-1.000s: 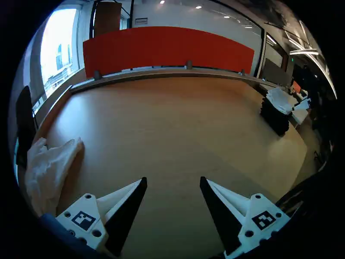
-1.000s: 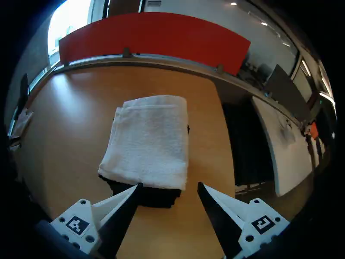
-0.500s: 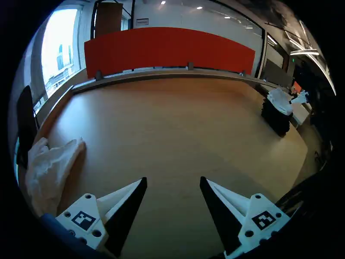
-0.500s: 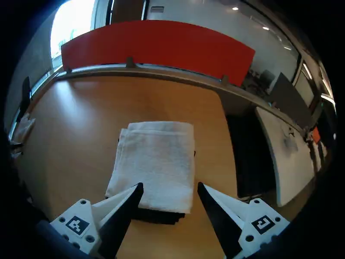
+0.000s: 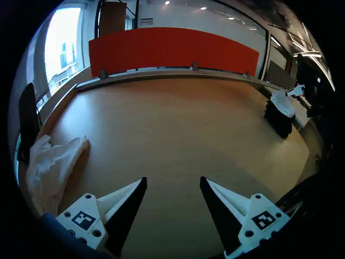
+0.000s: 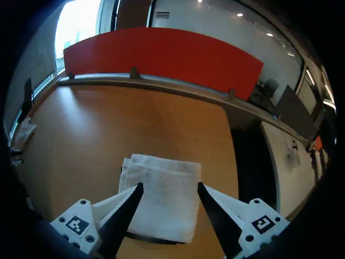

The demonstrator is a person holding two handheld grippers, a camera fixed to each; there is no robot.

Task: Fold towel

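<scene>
A crumpled white towel (image 5: 49, 166) lies at the table's left edge in the left gripper view, left of my left gripper (image 5: 173, 179), which stands open over bare wood. A folded white towel (image 6: 166, 196) rests flat on a stack of dark towels (image 6: 146, 237) in the right gripper view. My right gripper (image 6: 169, 185) hangs open just above that towel's near half, holding nothing. The left gripper view shows the same stack (image 5: 280, 118) far right, white towel on top, with the right gripper (image 5: 295, 91) above it.
The wooden table (image 5: 172, 121) ends at a red divider panel (image 5: 172, 49) along its far edge. A dark chair (image 5: 28, 116) stands by the window on the left. Beyond the table's right edge (image 6: 226, 142) lies a dark gap and a white desk (image 6: 293, 177).
The right gripper has drawn back and up from the folded towel, which now sits lower and smaller between its fingers. The left gripper has barely moved.
</scene>
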